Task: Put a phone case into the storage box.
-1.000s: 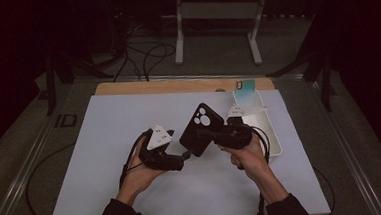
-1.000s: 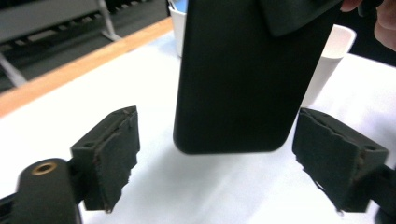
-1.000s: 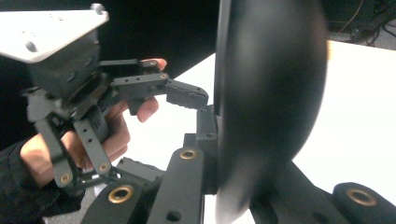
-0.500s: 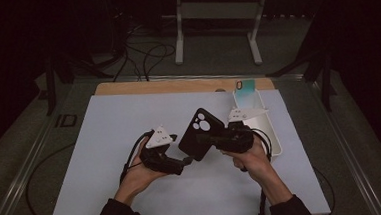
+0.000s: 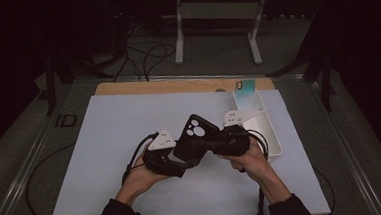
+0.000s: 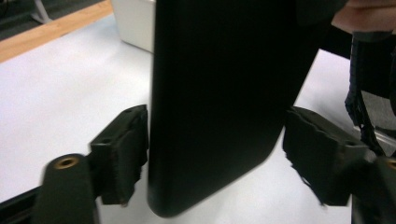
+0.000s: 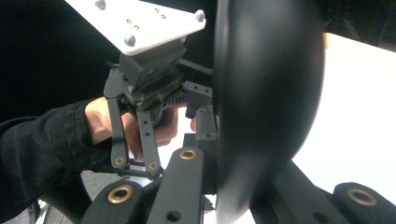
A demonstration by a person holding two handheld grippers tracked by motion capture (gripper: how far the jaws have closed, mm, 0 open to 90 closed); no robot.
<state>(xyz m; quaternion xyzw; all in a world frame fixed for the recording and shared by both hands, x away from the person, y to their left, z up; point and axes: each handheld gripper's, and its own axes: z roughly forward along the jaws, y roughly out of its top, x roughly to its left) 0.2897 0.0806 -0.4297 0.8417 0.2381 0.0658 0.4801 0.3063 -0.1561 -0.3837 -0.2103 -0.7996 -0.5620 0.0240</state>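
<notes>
A: Start at the left of the high view. What is the left gripper doing?

B: Its jaws have just been closing around the lower end of the flat black phone case with round camera cut-outs. One pad touches an edge; the other stands a little apart, so there is no clamp yet.

A: And the right gripper, mid-frame?

B: Its jaws are clamped on the case, holding it tilted above the table, probably so the left can take hold from the other side.

A: What is underneath?

B: A white sheet over a wooden tabletop, with a white rectangular tray at right centre and a teal card at its far end. The room behind is dark, with cables and a pale metal stand at the top.
</notes>
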